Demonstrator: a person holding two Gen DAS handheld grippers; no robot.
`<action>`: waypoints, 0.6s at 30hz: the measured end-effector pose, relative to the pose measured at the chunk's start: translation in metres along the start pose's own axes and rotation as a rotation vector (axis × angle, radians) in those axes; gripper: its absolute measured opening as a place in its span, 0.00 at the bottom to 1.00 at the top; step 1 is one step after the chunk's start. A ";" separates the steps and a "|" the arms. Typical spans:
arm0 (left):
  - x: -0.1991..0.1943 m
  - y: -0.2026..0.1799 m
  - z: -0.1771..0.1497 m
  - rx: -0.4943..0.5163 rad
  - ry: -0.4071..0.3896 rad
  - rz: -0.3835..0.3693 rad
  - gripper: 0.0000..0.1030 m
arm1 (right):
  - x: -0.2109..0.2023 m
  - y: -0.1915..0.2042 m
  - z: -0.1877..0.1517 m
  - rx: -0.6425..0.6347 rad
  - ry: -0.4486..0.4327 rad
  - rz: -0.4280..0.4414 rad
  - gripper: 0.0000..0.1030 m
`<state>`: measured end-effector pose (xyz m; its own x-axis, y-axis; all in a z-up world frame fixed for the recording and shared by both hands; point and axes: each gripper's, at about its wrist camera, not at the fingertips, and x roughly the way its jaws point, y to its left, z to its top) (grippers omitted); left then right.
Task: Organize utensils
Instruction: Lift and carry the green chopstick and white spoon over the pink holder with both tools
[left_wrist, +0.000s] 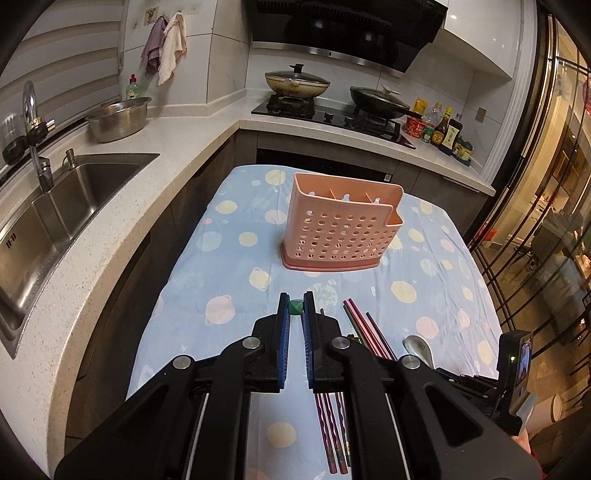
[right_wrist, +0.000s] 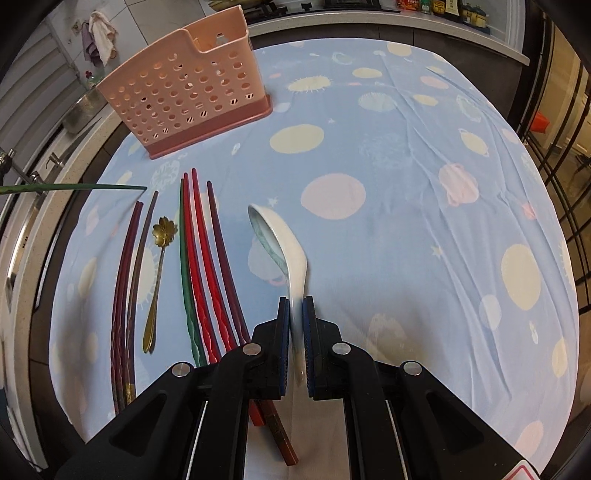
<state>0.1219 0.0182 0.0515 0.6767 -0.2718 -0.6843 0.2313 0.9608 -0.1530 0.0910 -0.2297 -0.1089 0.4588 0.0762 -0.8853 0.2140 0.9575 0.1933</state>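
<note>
A pink perforated utensil holder (left_wrist: 341, 229) stands upright on the blue patterned tablecloth (left_wrist: 221, 258); it also shows in the right wrist view (right_wrist: 184, 96). My left gripper (left_wrist: 295, 307) is shut on a green chopstick (left_wrist: 295, 306), seen end-on; its long green shaft (right_wrist: 74, 187) shows in the air at the left of the right wrist view. My right gripper (right_wrist: 295, 308) is shut on the handle of a white ceramic spoon (right_wrist: 280, 243). Red, green and purple chopsticks (right_wrist: 201, 266) and a gold flower-headed spoon (right_wrist: 157, 273) lie on the cloth.
A steel sink (left_wrist: 55, 206) and counter run along the left. A steel bowl (left_wrist: 118, 118) sits on the counter. The stove with two lidded pans (left_wrist: 332, 88) and sauce bottles (left_wrist: 443, 129) is at the back. A glass door (left_wrist: 546, 221) is at the right.
</note>
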 end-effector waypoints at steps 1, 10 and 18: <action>0.000 0.000 0.000 0.001 0.001 0.000 0.07 | 0.001 -0.002 -0.003 0.004 0.006 0.001 0.07; 0.000 -0.004 -0.007 0.004 0.017 0.000 0.07 | -0.007 -0.010 -0.025 0.021 0.007 0.009 0.10; 0.003 -0.005 -0.011 0.005 0.030 -0.001 0.07 | -0.017 -0.005 -0.047 -0.010 0.028 0.001 0.12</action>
<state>0.1152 0.0134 0.0428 0.6550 -0.2705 -0.7055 0.2351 0.9603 -0.1499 0.0418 -0.2231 -0.1149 0.4349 0.0850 -0.8964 0.2044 0.9602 0.1902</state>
